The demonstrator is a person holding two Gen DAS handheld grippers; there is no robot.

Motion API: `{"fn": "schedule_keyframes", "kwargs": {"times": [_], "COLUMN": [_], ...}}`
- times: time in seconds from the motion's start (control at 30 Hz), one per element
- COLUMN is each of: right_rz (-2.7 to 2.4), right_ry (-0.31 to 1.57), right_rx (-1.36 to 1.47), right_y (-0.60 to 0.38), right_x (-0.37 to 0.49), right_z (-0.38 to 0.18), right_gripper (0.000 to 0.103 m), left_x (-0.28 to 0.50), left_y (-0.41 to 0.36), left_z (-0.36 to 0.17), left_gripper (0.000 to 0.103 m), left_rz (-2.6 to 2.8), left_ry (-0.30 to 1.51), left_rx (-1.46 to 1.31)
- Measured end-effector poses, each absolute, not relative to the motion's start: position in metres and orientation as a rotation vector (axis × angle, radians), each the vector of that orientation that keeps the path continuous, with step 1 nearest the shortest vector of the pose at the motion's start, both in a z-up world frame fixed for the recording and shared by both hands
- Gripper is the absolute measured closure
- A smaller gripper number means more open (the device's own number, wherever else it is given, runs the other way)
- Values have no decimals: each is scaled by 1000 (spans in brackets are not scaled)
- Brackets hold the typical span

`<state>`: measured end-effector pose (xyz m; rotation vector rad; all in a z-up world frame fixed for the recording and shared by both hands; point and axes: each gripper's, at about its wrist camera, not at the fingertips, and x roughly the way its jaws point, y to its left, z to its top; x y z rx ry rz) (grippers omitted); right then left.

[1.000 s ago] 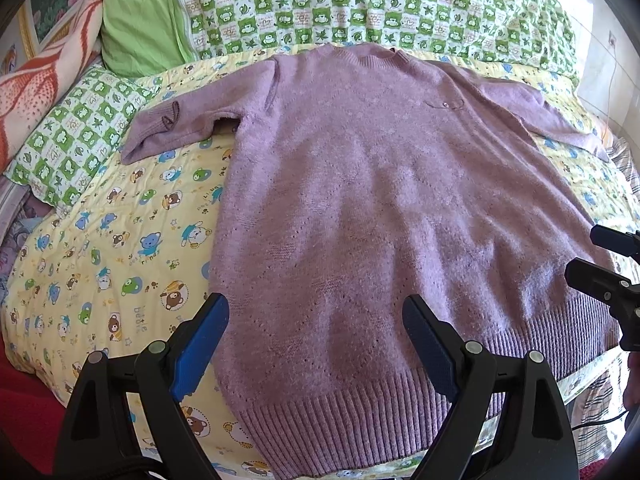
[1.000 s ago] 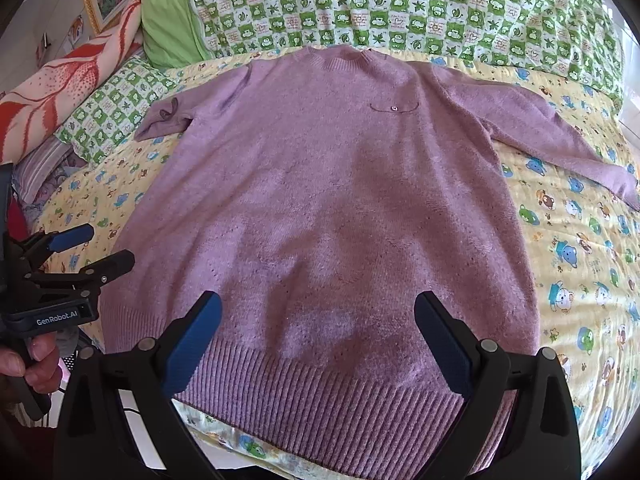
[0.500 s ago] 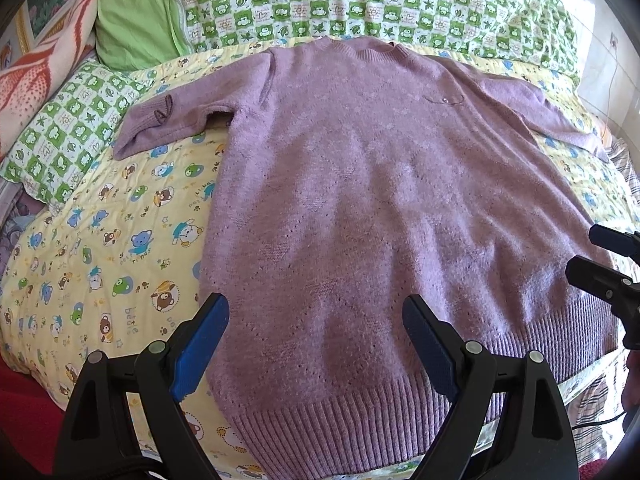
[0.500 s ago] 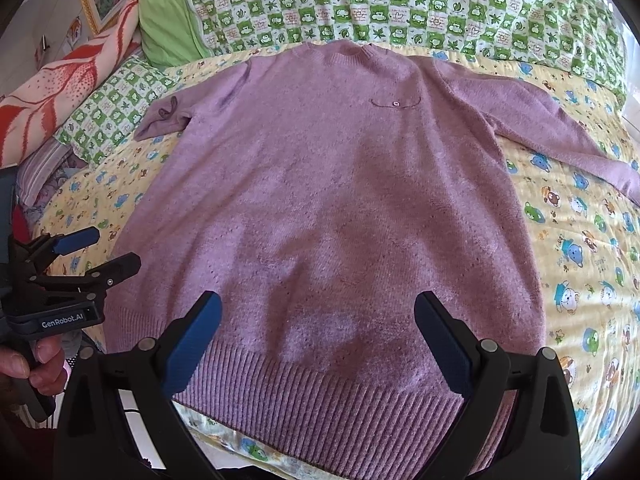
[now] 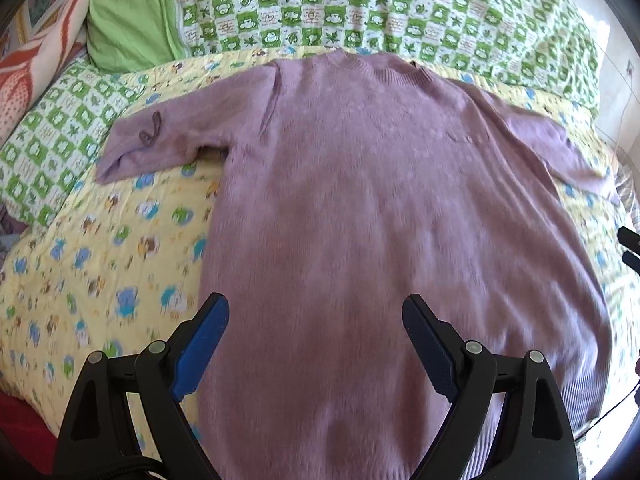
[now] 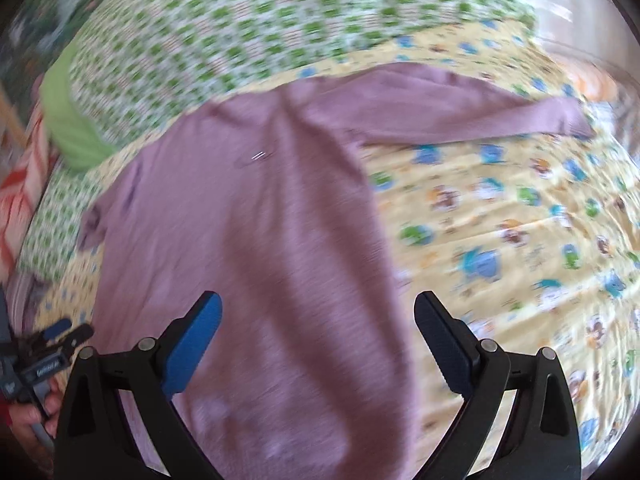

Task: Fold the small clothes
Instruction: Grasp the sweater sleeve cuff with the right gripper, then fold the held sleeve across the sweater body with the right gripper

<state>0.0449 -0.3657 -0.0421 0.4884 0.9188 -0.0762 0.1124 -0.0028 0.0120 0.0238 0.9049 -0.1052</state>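
Note:
A purple knit sweater lies flat, front up, on the bed, neck at the far side and both sleeves spread out. Its left sleeve ends near the checked pillow; its right sleeve stretches far right. My left gripper hovers open over the lower left part of the sweater, holding nothing. In the blurred right wrist view my right gripper is open over the sweater's right side edge, empty. The left gripper, held by a hand, shows at that view's lower left; the right gripper's tips peek in at the left wrist view's right edge.
A yellow cartoon-print sheet covers the bed. A green-and-white checked blanket lies along the far side, with a plain green pillow and a checked pillow at the left. The bed's edge runs close below the sweater hem.
The right gripper has swung quickly to the right, so the right sleeve and bare sheet now fill its view. The left gripper has moved forward over the sweater. Both stay open.

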Motion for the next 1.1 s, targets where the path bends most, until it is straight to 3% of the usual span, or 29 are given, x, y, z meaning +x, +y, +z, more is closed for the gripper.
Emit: {"fn": "schedule_keyframes", "kwargs": {"times": [0.47,0.73,0.77,0.83,0.9,0.93,1.1], "right_rz": [-440,-528,-531,-538,-548,-558,-423], "right_ry": [864,808,800,790,802,797,622], "right_rx": [849,1032,1033,1042,1030,1006,803], "right_y": [-551,-617,-620,-629,-633,-633,-578], "right_x": [110,133,136,142,149,151,168], "right_z": [-81,-111,-112,-117,-118,-113,-41], "right_gripper": [6,20,23,40,82,91,92], "left_x": [241,299,303,309,314,314,311], "left_y": [-42,-61,-62,-65,-69,-71,-59], "left_z": [25,14,11,4,-7,-13,-25], "left_gripper": [14,14,14,14,14,14,14], "left_rz": [-118,-101,-100,-98,-88,-84,-77], "left_ry": [925,953,958,965,974,983,1018], "left_rx": [23,7,4,11,37,44,4]}}
